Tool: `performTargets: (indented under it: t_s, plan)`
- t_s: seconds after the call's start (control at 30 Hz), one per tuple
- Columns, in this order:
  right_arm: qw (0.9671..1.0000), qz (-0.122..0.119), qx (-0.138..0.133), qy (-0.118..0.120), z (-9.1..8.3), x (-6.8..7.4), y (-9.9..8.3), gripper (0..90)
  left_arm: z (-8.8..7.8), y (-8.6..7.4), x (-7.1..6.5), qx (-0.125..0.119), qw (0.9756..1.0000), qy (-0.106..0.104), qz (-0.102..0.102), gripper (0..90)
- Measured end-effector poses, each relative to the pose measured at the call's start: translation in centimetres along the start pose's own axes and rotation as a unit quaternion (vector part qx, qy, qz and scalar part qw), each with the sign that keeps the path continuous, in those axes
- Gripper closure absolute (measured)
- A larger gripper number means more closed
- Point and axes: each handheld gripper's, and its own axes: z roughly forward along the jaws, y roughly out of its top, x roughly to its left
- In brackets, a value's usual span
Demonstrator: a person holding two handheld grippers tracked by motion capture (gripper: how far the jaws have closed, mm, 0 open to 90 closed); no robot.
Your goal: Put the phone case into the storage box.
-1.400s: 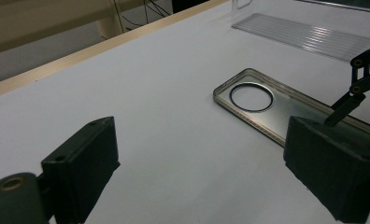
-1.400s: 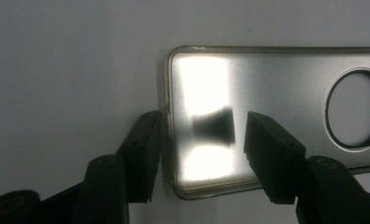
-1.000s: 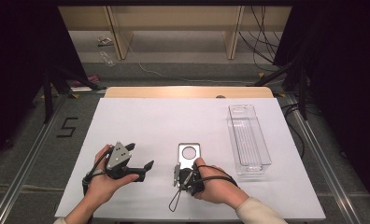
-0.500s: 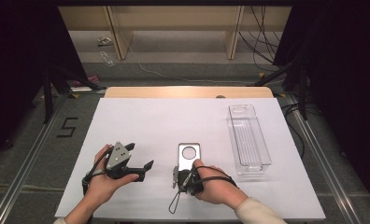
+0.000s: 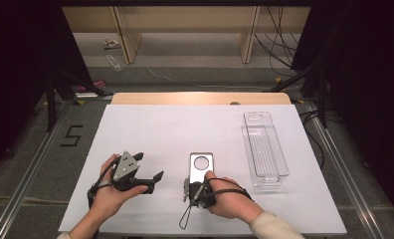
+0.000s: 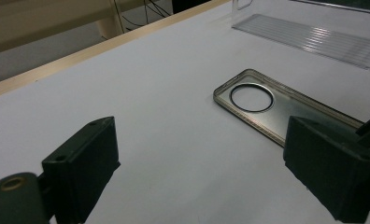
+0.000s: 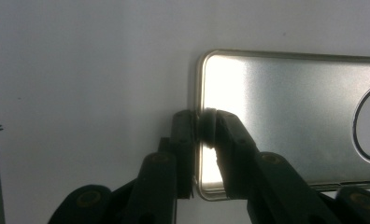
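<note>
- One flat translucent phone case with a gold-toned rim and a round camera cut-out (image 5: 201,168) lies on the white table sheet (image 5: 155,129), its near short end caught by my right gripper (image 5: 194,190).
- From the right gripper view, the jaws have just been closing, and they now pinch the case's rim (image 7: 199,140): one jaw outside the edge, the padded one on the inner face. I read that as a grasp on the case, though only on a thin lip.
- My left gripper (image 6: 197,177) sits off to the side of the right one, jaws spread wide with bare sheet between them. In its own view the case (image 6: 267,105) lies ahead and apart from it.
- Beyond the right gripper, farther out and off to its outer side, stands a long clear plastic tray (image 5: 264,149), well apart from the case.
- I judge the step in hand to be securing the case at its edge.
- Next I would lift gently, keeping the case level so it does not pivot out of the narrow pinch, then likely carry it toward the tray.
</note>
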Motion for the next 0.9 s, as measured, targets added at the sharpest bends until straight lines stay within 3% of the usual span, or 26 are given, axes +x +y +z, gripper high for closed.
performTargets:
  t_s: [0.9]
  plan:
    - [1.0000, 0.006, 0.007, 0.000, 0.01, 0.26, 0.21, 82.7, 0.01, -0.01, 0.01, 0.000, 1.0000, -0.001, 0.000, 9.9]
